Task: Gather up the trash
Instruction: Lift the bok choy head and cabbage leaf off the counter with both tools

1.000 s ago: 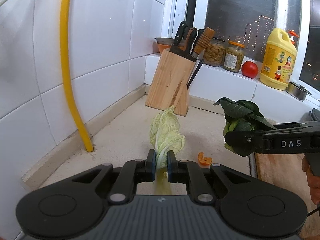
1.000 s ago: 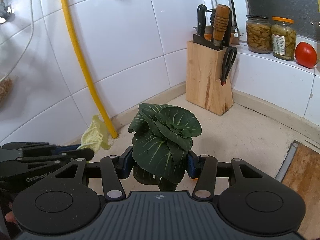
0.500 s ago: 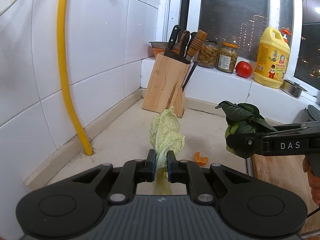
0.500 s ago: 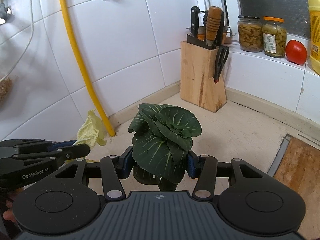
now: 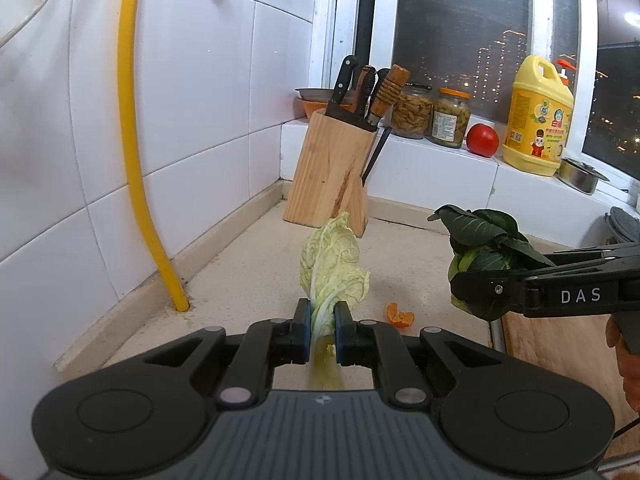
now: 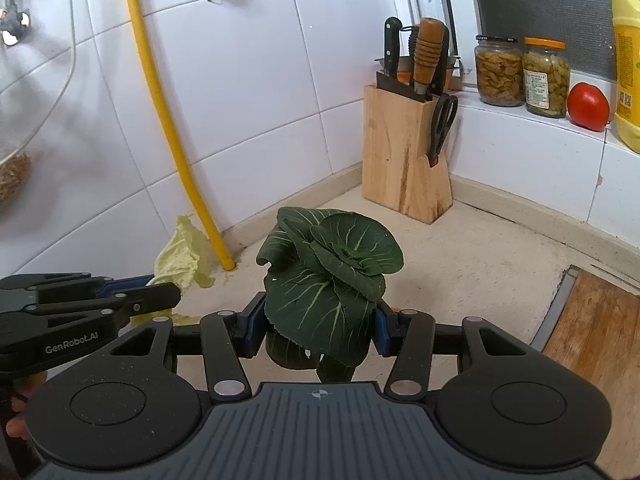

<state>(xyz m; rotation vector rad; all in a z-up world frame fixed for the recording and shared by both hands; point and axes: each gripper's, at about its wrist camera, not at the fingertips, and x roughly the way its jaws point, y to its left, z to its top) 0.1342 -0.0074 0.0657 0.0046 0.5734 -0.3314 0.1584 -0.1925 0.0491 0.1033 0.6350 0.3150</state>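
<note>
The counter (image 5: 248, 268) is lying bare and open in front of the knife block (image 5: 328, 172), which is standing in the corner where wall and window ledge are meeting. Right of the block, the right gripper (image 6: 318, 326) is clamping its fingers on a dark bok choy (image 6: 332, 272). Nearer than the block, the left gripper (image 5: 321, 330) is pinching a pale cabbage leaf (image 5: 332, 264), tilted downward. An orange peel (image 5: 400, 315) is lying beside it.
</note>
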